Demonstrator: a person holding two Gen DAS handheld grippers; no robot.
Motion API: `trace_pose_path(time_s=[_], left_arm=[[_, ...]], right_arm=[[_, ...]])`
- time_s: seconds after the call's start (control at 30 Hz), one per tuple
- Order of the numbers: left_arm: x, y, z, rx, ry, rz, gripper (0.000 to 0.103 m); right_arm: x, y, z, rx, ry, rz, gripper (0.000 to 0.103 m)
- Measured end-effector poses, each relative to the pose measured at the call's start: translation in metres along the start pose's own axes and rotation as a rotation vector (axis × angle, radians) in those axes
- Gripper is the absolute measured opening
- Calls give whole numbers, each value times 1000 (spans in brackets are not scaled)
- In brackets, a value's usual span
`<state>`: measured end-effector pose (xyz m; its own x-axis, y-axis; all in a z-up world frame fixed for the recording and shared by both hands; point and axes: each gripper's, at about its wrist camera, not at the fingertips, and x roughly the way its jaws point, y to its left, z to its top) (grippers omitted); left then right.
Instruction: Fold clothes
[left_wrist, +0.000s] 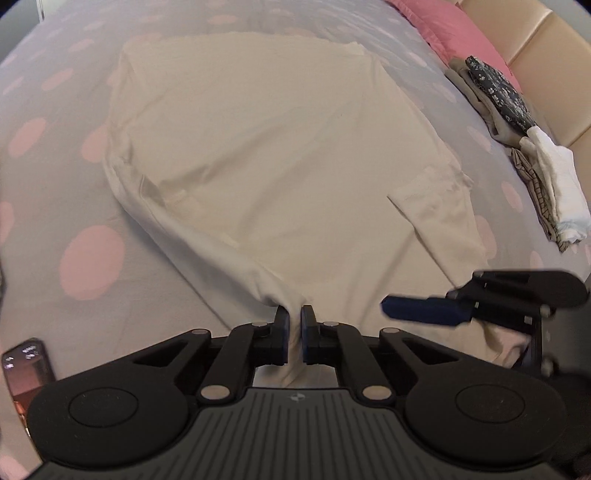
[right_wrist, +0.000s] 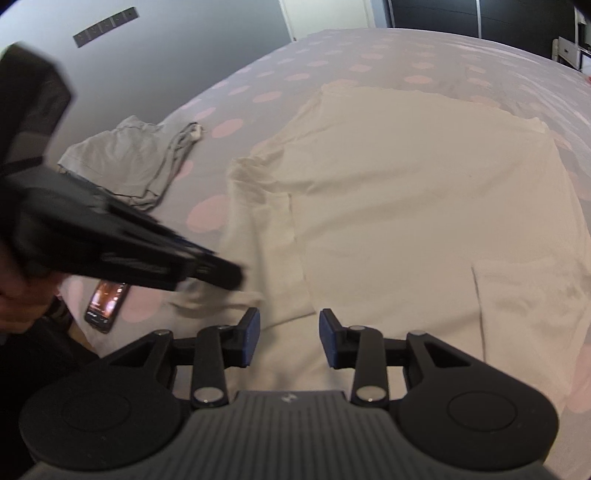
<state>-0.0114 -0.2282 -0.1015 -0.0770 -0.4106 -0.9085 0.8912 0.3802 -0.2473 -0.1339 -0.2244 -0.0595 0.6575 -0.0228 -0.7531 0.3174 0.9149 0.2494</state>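
Over the bed (left_wrist: 33, 155), left gripper (left_wrist: 294, 334) steeply down, jaws pinching cream shirt (left_wrist: 280, 155); right gripper (right_wrist: 289, 338) jaws apart.

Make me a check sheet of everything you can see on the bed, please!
Surface: grey bedspread with pink dots, bare around the shirt.
Job's things: large cream cotton T-shirt spread flat, near edge pulled up.
Clutter: crumpled grey top; black smartphone, screen lit; folded clothes pile; pink pillow.
Grippers: left gripper shut on the shirt's edge; right gripper open, nothing between its pads.
Cables: nothing seen.
Surroundings: beige padded headboard, grey wall.
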Motion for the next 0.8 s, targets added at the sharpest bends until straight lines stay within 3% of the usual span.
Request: trace_pose_path(time_s=[0.1,0.33,0.47,0.53,0.8], left_arm=[[14,1,13,-43,46,-45,5],[29,-2,19,-84,87,-130,25],[30,-1,16,-95,87,-186,29],[30,2,14,-122,88,-234,42],[28,0,16,-156,54,-275,45]], right_arm=[[3,9,2,-42,5,0,46],[23,-3,-7,26,103,76,46],[28,-4,-11,32,125,84,46],[26,-4,-10,42,122,84,48],[19,5,-4,40,63,66,52]])
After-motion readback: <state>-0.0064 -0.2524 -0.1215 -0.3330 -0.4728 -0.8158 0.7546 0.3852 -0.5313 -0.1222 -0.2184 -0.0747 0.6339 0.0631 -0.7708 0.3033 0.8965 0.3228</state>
